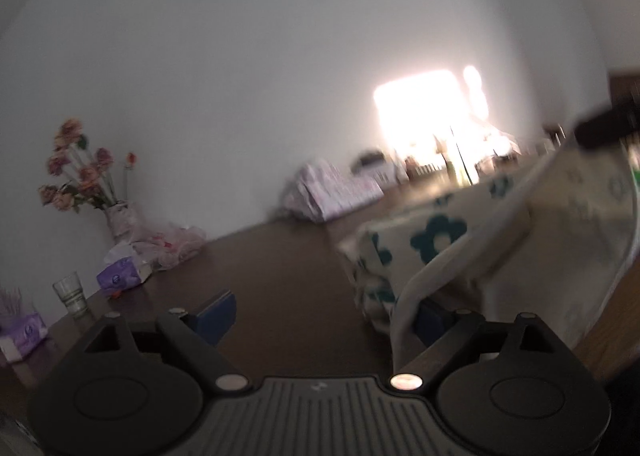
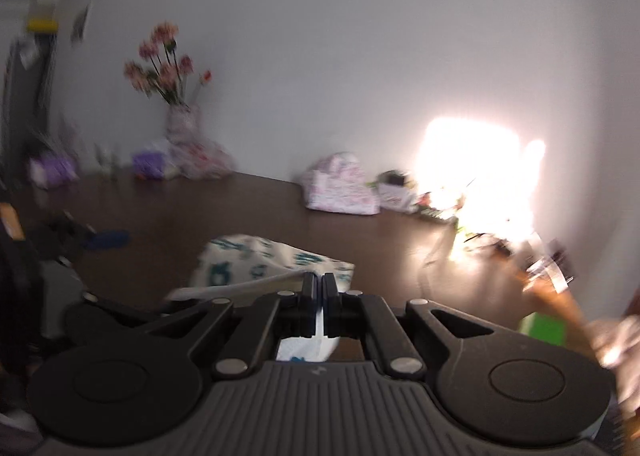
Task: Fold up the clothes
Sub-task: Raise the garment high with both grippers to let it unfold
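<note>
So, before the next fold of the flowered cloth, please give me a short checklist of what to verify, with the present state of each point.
1. Right tongs shut on the flowered cloth: ok, the cloth edge is pinched between the closed fingers.
2. Left tongs ready to take a second edge: ok, they stand open with nothing pressed between the fingers.
3. Cloth edge within reach of the left tongs: ok, a fold hangs right beside their right finger.
4. Bare space on the dark table for laying the fold: ok in front of the left tongs.
5. Glass and tissue pack away from the cloth: ok, they stand far off to the side.
6. Cloth free of twists: cannot tell, the pictures are blurred.
</note>
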{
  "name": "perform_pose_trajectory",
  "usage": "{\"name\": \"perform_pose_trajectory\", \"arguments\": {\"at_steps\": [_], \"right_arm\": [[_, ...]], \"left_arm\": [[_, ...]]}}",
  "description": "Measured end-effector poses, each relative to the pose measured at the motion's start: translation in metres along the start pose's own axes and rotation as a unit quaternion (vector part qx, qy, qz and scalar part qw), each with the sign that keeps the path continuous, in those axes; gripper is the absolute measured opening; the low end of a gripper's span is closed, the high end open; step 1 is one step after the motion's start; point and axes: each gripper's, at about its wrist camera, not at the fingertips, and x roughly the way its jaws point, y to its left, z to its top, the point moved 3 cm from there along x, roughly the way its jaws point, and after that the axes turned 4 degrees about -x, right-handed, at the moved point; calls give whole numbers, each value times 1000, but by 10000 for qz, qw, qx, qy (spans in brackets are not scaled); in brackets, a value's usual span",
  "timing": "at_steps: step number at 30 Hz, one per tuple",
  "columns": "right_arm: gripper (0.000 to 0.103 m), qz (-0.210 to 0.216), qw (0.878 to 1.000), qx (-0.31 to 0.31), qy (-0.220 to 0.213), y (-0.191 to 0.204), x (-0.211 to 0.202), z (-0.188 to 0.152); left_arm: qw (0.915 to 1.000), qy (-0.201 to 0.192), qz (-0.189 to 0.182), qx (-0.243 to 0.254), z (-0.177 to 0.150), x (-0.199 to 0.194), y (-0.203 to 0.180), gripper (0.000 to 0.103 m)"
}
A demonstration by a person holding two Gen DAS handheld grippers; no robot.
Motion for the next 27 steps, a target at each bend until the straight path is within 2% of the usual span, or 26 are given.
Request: {"name": "perform_pose_trajectory", "arguments": {"at_steps": [3,4,6,7,8,10,11,13,14,15,17,18,20,23,25,27], "right_arm": [[2,-434,9973,-558,200,16,12,-17],[3,-490,9963,-632,318,19,17,-24],[7,-461,9952,-706,491,27,22,-35],[13,-431,9947,-758,536,32,23,-40],[16,-401,9942,-810,580,37,24,-45],[33,-355,9929,-1017,507,49,22,-55],[34,-307,9923,-1087,508,53,22,-60],[28,-287,9920,-1080,592,55,23,-67],[19,-249,9930,-992,597,52,23,-66],[3,-172,9942,-868,613,48,22,-63],[3,40,9986,-249,471,32,19,-48],[2,169,9994,107,295,20,14,-35],[2,146,9986,441,-260,-1,1,-1],[2,-1,9912,418,-1253,-23,-27,61],[2,156,9821,425,-1826,-43,-42,104],[2,308,9757,258,-2155,-65,-46,147]], "left_arm": [[9991,16,-50,412,-6,0,-14,90],[9986,33,-84,519,-7,0,-19,86],[9980,191,-298,532,-8,1,-22,53],[9974,270,-405,539,-8,1,-24,21],[9966,349,-512,545,-9,1,-26,5],[9961,416,-673,382,-7,0,-23,5],[9961,428,-744,229,-4,0,-19,5],[9930,564,-998,-269,5,4,-5,4],[9900,639,-1137,-546,9,6,4,4],[9863,695,-1263,-803,15,8,12,4],[9815,636,-1405,-1130,29,8,27,3],[9803,523,-1459,-1229,39,6,33,3],[9822,141,-1419,-1226,65,0,45,3],[9833,-511,-1322,-1143,109,-13,62,3],[9823,-1015,-1218,-998,149,-25,76,3],[9789,-1474,-1132,-849,193,-35,89,3]]}}
